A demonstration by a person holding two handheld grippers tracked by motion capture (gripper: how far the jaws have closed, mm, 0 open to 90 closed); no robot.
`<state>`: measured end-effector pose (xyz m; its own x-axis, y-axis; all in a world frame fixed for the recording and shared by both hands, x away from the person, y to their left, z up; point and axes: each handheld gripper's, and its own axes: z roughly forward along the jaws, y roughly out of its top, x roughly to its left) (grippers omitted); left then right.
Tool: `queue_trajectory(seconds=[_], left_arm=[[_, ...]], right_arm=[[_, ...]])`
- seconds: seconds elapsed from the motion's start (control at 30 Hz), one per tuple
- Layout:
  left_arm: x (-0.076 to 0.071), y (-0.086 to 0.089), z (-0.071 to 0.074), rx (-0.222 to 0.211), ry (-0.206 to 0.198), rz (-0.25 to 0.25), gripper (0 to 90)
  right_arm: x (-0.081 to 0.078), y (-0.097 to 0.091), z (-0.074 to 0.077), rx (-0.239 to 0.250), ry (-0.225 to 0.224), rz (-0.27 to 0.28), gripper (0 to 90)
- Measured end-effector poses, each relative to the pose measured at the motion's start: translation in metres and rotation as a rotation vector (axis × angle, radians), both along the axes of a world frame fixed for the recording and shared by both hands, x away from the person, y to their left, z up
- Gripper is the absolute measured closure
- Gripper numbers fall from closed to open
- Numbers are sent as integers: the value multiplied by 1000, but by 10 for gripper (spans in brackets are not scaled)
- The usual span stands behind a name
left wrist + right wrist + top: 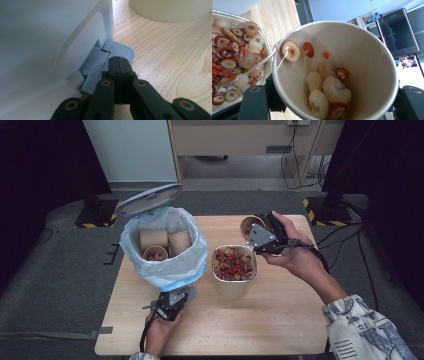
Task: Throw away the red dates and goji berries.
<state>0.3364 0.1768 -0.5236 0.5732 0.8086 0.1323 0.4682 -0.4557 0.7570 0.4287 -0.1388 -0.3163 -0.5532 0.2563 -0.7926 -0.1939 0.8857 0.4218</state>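
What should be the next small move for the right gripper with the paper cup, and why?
Probably tip the paper cup further over the foil tray: the right gripper holds it tilted beside the tray, and fruit pieces remain inside.

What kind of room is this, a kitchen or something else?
Probably a lab or workshop, not a kitchen. The wooden table stands on grey carpet beside black stands with hazard-striped bases, loose cables trail on the floor, and a monitor shows graphics.
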Motion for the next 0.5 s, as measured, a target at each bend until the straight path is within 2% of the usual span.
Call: queue_trajectory(seconds=[0.23, 0.5], left_arm=[[0, 0, 0, -1, 1, 0, 900], [0, 0, 0, -1, 2, 0, 900]], right_arm=[[0, 3, 1, -10, -4, 0, 294], [-2, 10, 3, -74, -48, 11, 294]])
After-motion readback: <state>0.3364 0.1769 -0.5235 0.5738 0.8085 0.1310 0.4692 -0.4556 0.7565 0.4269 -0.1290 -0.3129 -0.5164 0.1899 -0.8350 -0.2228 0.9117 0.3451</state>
